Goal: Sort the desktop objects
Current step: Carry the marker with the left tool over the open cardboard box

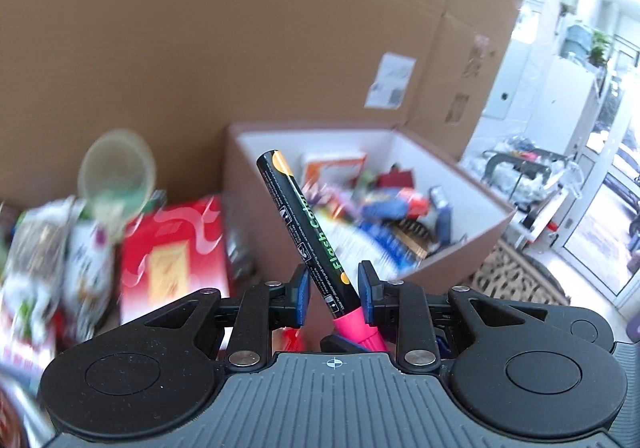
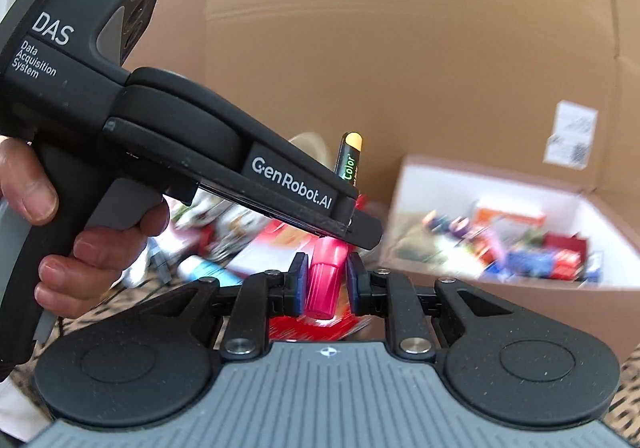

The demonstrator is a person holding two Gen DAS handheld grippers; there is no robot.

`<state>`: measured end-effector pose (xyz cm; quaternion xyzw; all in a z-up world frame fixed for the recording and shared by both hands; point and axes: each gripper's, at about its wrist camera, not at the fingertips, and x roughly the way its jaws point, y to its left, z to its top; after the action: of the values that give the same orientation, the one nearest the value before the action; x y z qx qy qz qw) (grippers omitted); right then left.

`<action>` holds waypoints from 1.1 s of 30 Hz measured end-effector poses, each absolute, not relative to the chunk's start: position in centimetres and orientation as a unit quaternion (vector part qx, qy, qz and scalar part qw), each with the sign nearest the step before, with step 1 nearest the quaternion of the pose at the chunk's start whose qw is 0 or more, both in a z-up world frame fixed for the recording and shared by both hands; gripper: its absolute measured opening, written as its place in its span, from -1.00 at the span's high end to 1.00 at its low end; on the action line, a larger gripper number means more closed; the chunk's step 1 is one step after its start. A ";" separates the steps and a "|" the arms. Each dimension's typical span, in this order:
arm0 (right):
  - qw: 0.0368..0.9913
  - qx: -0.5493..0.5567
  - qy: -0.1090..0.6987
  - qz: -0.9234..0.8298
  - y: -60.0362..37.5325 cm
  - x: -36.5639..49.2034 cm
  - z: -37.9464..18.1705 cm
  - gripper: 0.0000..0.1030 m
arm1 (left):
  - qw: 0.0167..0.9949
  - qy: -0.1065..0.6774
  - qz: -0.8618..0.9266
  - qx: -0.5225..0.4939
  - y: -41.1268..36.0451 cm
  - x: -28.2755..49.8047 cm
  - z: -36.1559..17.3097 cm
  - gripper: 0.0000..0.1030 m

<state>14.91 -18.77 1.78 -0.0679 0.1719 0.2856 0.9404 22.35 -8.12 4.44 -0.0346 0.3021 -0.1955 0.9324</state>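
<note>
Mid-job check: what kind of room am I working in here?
Probably a home or small storeroom: large cardboard cartons, an open box full of mixed items, and a patterned rug beside glass doors.

Left wrist view sits on the left gripper (image 1: pixel 334 284), looks forward along its fingers, angled slightly down, toward an open storage box (image 1: pixel 472 184) and the big cardboard wall (image 1: pixel 200 48) behind; a bright doorway (image 1: pixel 600 168) is at far right. Close range, fingers fill the bottom.

Right wrist view sits on the right gripper (image 2: pixel 323 284), facing the same cardboard wall (image 2: pixel 400 48), storage box (image 2: pixel 500 188) to its right. The left gripper body (image 2: pixel 160 128) and the hand (image 2: pixel 80 248) holding it cross very near at left.

Both views share the marker (image 1: pixel 304 224) (image 2: pixel 325 280), box, cardboard.
</note>
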 end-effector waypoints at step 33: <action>0.944 -0.045 0.219 0.244 -21.2 27.7 -1.2 0.57 | 0.921 0.338 -0.191 -0.009 -12.8 35.3 0.8 0.35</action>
<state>27.71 -21.24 -1.19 -0.0448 0.2195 0.2435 0.9437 35.27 -12.83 0.77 -0.0091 0.3385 -0.1906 0.9214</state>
